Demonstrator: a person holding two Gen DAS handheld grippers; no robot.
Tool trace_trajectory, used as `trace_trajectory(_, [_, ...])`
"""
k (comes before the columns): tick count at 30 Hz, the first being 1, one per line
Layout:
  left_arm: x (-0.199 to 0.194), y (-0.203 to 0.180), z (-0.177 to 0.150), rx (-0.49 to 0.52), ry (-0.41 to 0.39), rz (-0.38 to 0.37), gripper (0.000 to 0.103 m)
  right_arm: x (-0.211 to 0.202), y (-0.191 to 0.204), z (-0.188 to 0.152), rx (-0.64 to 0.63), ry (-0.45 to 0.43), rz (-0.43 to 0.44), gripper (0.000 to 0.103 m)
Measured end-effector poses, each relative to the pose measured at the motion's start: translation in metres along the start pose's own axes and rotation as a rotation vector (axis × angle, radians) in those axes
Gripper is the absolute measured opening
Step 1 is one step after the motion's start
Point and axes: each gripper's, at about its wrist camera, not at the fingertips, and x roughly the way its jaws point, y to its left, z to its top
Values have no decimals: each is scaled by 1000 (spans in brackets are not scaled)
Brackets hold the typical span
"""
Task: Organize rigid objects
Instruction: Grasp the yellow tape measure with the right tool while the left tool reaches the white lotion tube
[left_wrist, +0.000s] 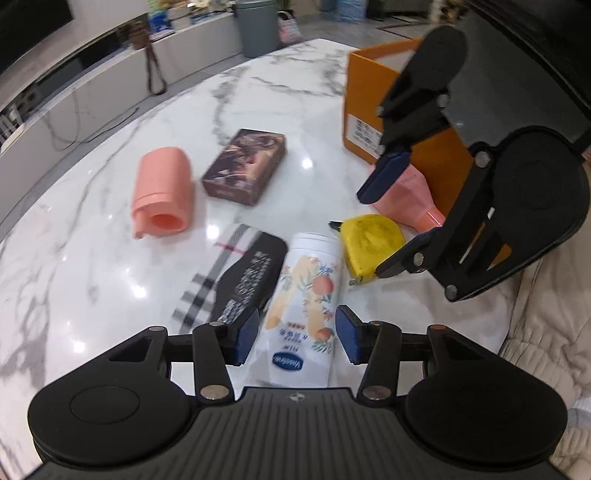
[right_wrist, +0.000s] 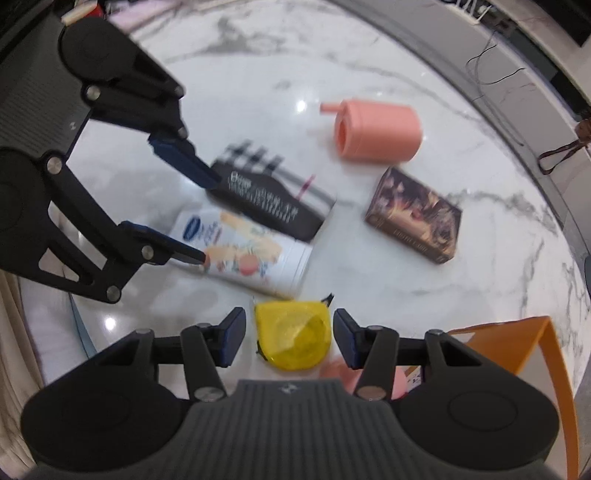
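On the white marble table (left_wrist: 110, 280) lie several objects. My left gripper (left_wrist: 295, 338) is open, its pads either side of a white lotion bottle (left_wrist: 306, 302) lying flat; the bottle also shows in the right wrist view (right_wrist: 251, 254). My right gripper (right_wrist: 288, 338) is open around a yellow tape measure (right_wrist: 293, 336), seen too in the left wrist view (left_wrist: 369, 240). A black-and-check box (left_wrist: 236, 280), a dark printed box (left_wrist: 245, 166) and a pink cup (left_wrist: 164, 192) lie beyond. A pink bottle (left_wrist: 410, 199) lies by the orange box.
An open orange box (left_wrist: 373, 103) stands at the table's right side; its rim shows in the right wrist view (right_wrist: 535, 343). A grey bin (left_wrist: 256, 26) and a low TV bench (left_wrist: 74, 85) stand beyond the table. Beige cloth (left_wrist: 546, 332) lies at right.
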Motion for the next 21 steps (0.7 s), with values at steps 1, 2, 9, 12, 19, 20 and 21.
trace_trajectory(1, [4, -1, 1, 10, 0, -3, 57, 4, -1, 0, 2, 12, 6, 52])
trace_trajectory(2, [7, -2, 2, 15, 1, -8, 57, 7, -2, -1, 5, 23, 11, 52])
trace_trajectory(9, [27, -5, 4, 23, 4, -9, 57, 17, -7, 1, 34, 48, 39, 54])
trace_trajectory(12, [28, -7, 4, 26, 4, -12, 57, 21, -9, 5, 52, 64, 33, 55])
trace_trajectory(19, [16, -9, -6, -20, 111, -4, 53, 20, 1, 4, 47, 63, 53, 54])
trace_trajectory(20, [13, -9, -10, -27, 119, 3, 53, 19, 5, 2, 41, 60, 62, 54])
trace_trajectory(21, [11, -9, -14, -36, 119, 7, 53, 18, 10, 1, 28, 55, 61, 54])
